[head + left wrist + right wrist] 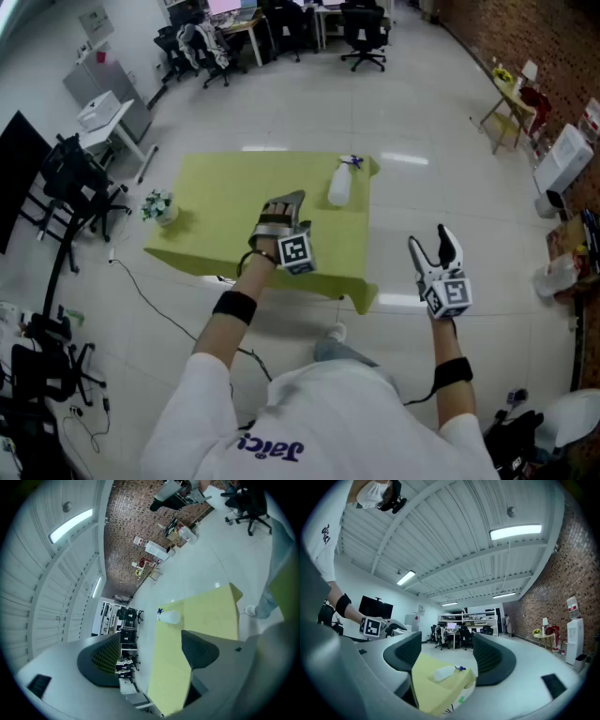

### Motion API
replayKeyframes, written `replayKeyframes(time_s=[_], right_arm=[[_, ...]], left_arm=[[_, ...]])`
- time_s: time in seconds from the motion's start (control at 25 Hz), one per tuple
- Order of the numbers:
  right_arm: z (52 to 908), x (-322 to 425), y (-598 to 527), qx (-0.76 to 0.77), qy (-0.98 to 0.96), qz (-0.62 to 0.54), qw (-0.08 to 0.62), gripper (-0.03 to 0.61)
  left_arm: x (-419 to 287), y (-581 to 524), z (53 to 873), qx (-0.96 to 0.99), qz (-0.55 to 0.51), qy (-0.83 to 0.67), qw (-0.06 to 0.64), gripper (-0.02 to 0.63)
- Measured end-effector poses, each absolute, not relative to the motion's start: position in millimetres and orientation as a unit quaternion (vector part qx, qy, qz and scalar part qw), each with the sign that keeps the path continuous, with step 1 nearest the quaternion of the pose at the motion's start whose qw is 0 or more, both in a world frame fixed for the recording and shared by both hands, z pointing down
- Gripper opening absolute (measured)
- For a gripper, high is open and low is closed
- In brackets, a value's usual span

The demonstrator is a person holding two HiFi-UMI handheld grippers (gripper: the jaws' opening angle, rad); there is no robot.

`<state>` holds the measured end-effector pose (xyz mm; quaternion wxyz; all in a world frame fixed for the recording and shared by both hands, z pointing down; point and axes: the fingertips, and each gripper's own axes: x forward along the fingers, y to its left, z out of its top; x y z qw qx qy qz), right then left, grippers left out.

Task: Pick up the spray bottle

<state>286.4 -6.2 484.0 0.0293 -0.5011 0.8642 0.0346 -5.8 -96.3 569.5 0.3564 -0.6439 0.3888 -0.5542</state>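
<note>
Yellow-green table (225, 211): white plastic spray bottle (339, 185) lying at 1 o'clock, probably light, slippery; grab round middle. Jaws of left gripper (286, 201), right gripper (432, 241) spread wide, empty.

Head view steeply above shared table (220, 192)

A table (234, 211) draped in yellow-green cloth is shown. A white spray bottle (340, 184) is laid on its side near the far right corner; a small potted plant (157, 206) is set at the left edge.
</note>
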Motion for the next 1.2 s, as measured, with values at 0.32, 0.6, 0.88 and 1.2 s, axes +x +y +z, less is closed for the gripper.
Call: replayKeyframes(time_s=[0.32,0.6,0.88,1.2], right_arm=[[483,264,-92,-0.493,0.868,0.047,0.023,0.353],[486,240,-133,-0.474,0.88,0.036,0.013,0.353],[487,204,-149,-0.462,0.886,0.043,-0.007,0.353],[493,187,-165,-0.486,0.872,0.055,-0.022,0.353]], left_arm=[[-27,-194,563,-0.65,-0.552,0.377,0.362,0.413],[-44,-228,562,-0.666,-0.549,0.376,0.339,0.414],[-67,-247,578,-0.685,-0.544,0.36,0.325,0.413],[-72,-279,586,-0.708,-0.522,0.339,0.335,0.413]])
